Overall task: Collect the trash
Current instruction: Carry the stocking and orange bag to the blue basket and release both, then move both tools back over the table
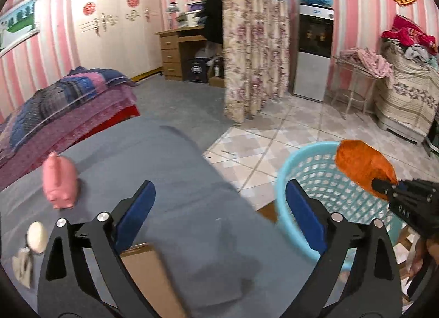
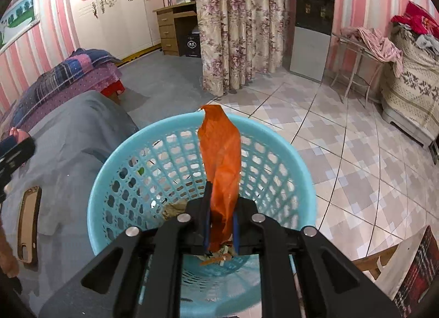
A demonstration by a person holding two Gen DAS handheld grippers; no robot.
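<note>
My right gripper is shut on a crumpled orange wrapper, which stands up between its blue pads directly over a light blue mesh basket. A scrap of brown paper and other bits lie inside the basket. In the left wrist view the same wrapper hangs above the basket at the right, pinched by the right gripper. My left gripper is open wide over the grey cloth surface, with nothing between its fingers.
On the grey cloth sit a pink piggy bank, a pale egg-shaped thing with keys, a brown cardboard piece and a phone. The basket stands on tiled floor beside the cloth. A floral curtain hangs behind.
</note>
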